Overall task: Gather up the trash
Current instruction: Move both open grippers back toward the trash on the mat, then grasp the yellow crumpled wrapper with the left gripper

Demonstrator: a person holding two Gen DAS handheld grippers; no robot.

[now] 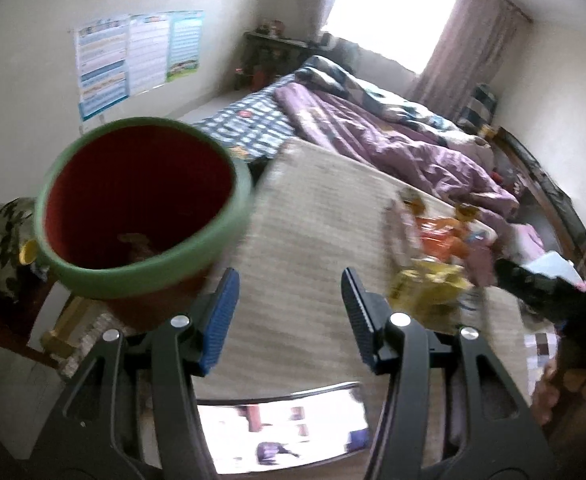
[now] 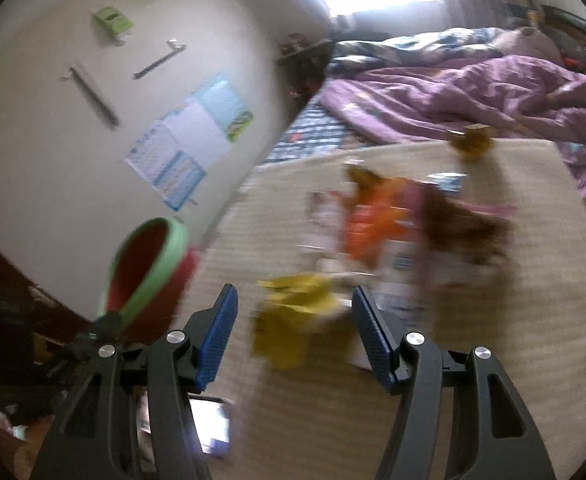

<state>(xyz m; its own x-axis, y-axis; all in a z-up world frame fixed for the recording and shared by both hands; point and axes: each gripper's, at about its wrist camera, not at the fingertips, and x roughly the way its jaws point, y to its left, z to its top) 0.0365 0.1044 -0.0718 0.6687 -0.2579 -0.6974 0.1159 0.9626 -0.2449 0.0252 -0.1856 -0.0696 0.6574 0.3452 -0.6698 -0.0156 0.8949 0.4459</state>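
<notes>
Bin (image 1: 141, 200) is red with a green rim. Beside it, the mat (image 1: 313, 216) is beige with faint stripes, and on it sit yellow (image 2: 293, 320) and orange wrappers (image 2: 373, 220). Beyond the mat, purple duvet (image 1: 413, 148), blue checked sheet (image 1: 249, 120).

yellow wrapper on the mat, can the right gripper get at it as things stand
Probably yes: the right gripper stands open with the yellow wrapper straight ahead between its fingers, nothing across the way. Blur hides the exact gap.
</notes>
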